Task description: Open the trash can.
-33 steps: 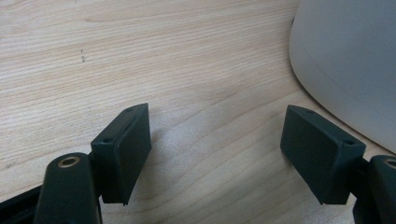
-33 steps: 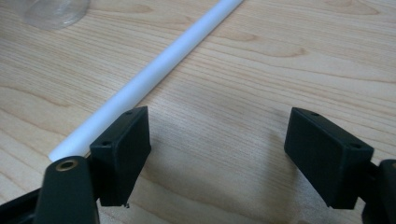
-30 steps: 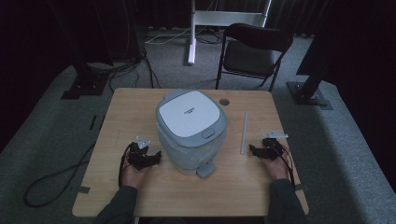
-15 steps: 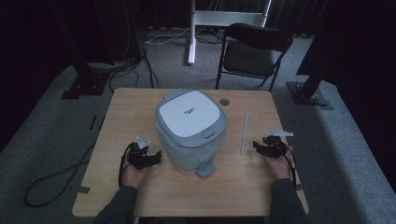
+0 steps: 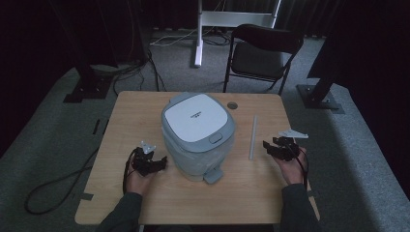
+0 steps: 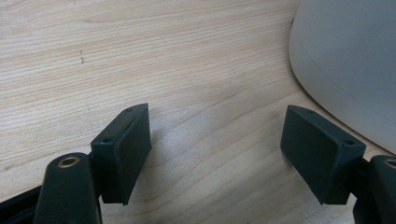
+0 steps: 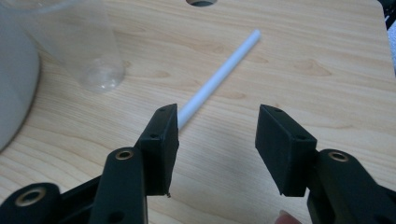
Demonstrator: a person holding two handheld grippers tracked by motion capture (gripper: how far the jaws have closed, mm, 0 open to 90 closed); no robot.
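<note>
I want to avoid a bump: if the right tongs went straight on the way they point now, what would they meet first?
Probably the white straw. In the right gripper view it lies just past the right tongs, its near end behind one open jaw. The clear cup stands further off to the side. Depth is hard to judge, so they might pass above it.

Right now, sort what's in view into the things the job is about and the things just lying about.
In the job:
- white straw, just ahead of the right tongs, whose jaws have just been closing, nothing between them
- clear cup
- grey lidded bin, beside the open left tongs

Lying about:
- folding chair
- floor cables
</note>
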